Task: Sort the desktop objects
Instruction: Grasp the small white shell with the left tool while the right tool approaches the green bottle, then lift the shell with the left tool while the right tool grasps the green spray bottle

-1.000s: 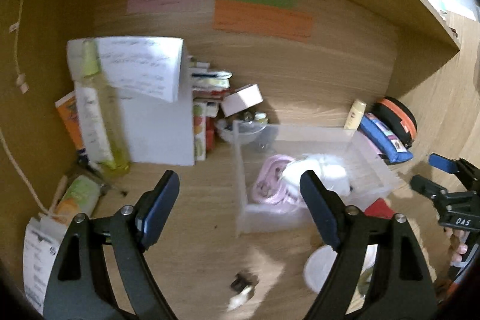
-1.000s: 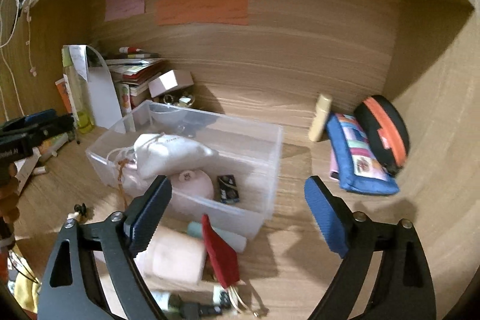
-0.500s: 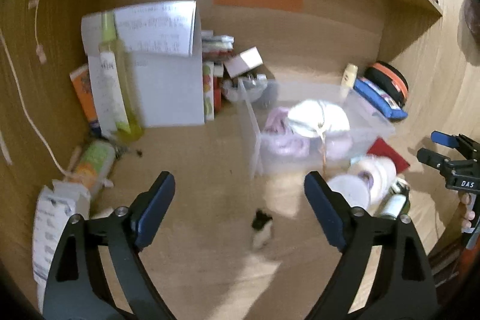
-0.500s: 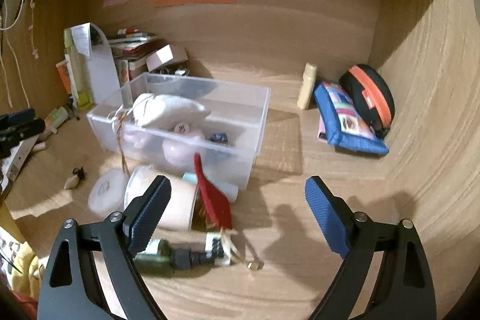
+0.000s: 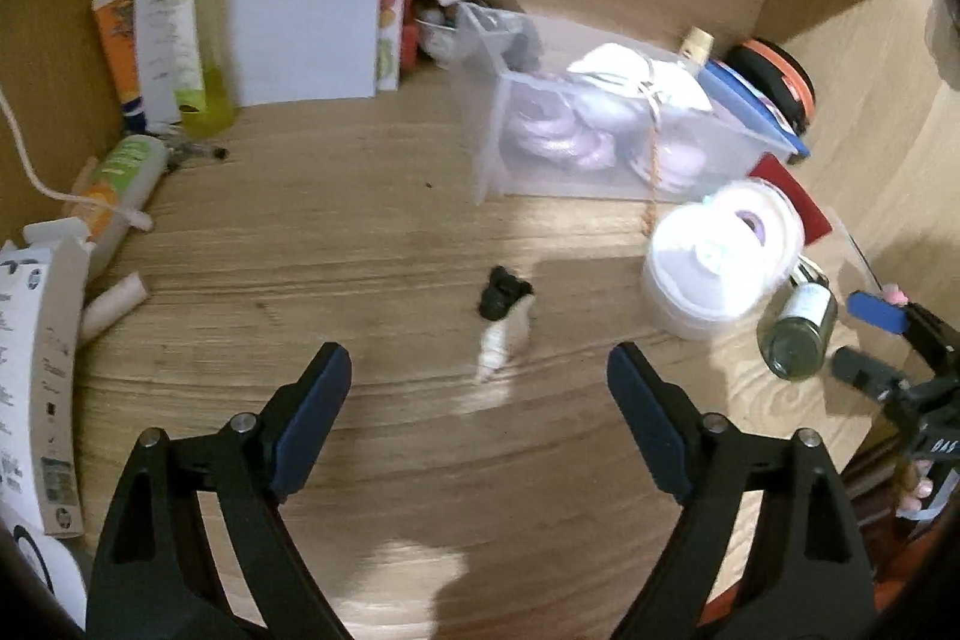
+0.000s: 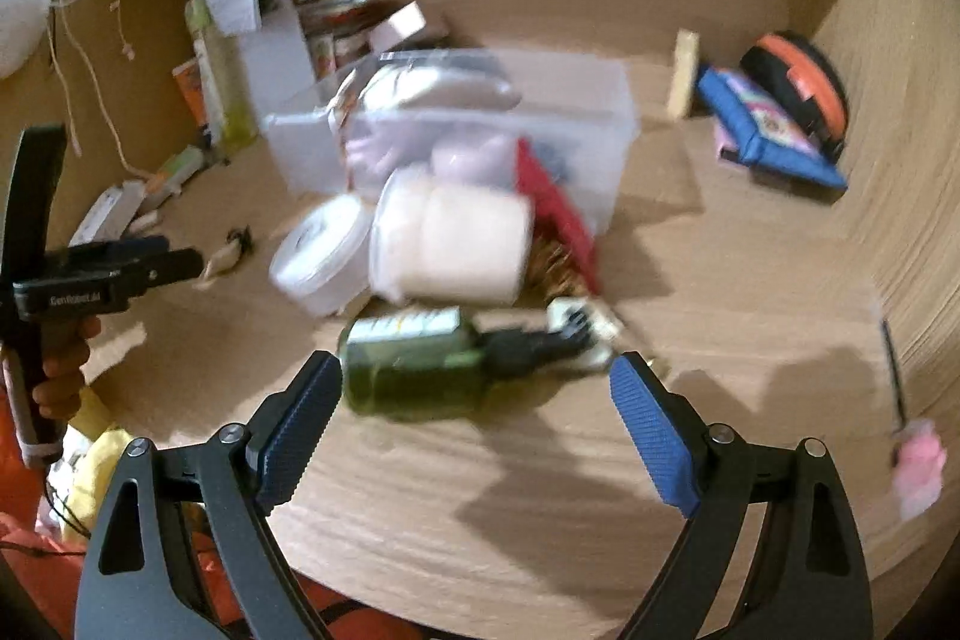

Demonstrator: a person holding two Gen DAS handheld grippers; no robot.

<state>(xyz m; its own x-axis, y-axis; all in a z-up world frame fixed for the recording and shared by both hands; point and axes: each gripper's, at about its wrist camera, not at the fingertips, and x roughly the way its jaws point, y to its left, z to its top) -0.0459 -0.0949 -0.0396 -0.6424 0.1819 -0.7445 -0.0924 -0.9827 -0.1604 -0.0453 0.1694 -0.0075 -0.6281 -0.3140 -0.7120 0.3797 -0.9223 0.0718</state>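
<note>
Clear plastic storage bin [image 5: 606, 124] sits toward the tabletop's back edge, upright, stuffed with white and pale purple soft bundles. Just in front, two white rolls [image 6: 450, 244] lie on their sides, touching. A flat red card [image 6: 558, 214] leans on the bin's front wall. Dark green glass bottle [image 6: 414, 358] lies on its side near the front edge. Small black-and-white trinket [image 5: 501, 322] lies alone, mid-tabletop.
</note>
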